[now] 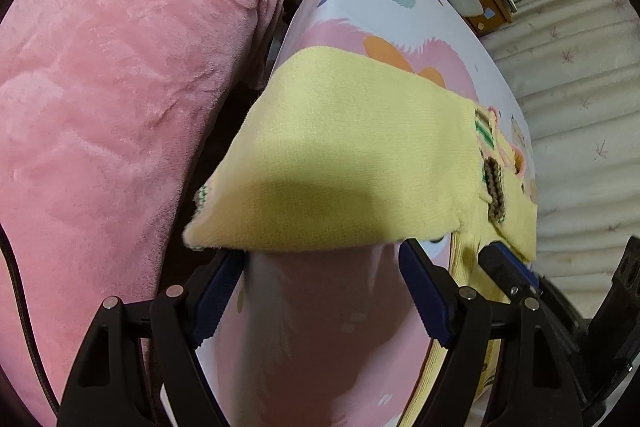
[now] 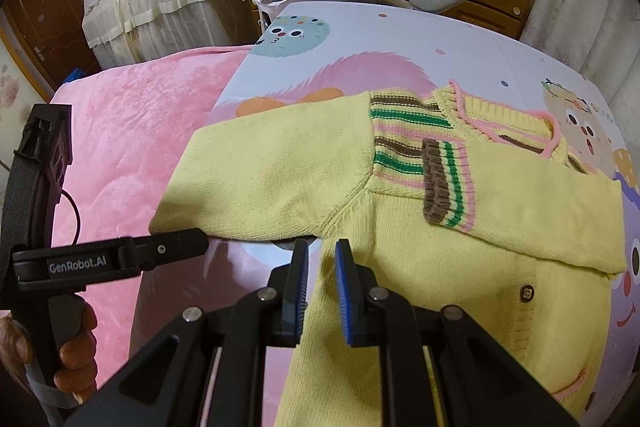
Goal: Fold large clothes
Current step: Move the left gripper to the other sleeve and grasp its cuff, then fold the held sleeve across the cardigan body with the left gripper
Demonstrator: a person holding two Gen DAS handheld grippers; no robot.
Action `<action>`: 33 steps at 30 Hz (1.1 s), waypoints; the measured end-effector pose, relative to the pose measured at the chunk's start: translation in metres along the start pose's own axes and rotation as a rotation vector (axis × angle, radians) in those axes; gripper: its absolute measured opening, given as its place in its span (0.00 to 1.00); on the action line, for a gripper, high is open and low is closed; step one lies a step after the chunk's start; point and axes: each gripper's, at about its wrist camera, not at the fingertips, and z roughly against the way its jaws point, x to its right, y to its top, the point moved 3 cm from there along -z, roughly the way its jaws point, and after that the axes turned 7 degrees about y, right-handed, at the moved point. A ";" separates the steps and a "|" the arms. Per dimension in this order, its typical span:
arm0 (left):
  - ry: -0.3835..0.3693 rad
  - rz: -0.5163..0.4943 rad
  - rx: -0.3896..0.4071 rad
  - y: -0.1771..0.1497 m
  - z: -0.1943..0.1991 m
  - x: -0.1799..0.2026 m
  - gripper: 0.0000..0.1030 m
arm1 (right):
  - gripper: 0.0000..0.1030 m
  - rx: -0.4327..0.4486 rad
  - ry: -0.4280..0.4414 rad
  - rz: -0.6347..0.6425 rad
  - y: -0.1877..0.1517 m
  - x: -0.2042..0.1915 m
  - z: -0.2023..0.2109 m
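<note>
sweater [image 2: 400,227] flat, one sleeve [image 2: 264,179] out at 9 o'clock | left claw [image 1: 320,267] wide, empty, under sleeve edge for folding | right claw [image 2: 322,255] part-open, straddling armpit edge, unclamped

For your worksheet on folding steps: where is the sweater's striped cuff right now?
In the right wrist view, the striped cuff lies folded across the yellow sweater chest, just below the pink-trimmed collar, right of centre.

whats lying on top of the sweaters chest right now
One yellow sleeve is folded across the yellow sweater, its striped cuff on the chest. What the sleeve covers cannot be seen.
</note>
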 end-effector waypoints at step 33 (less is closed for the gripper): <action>0.261 -0.505 0.571 -0.010 0.095 0.152 0.13 | 0.13 0.092 -0.039 -0.117 -0.009 0.056 0.044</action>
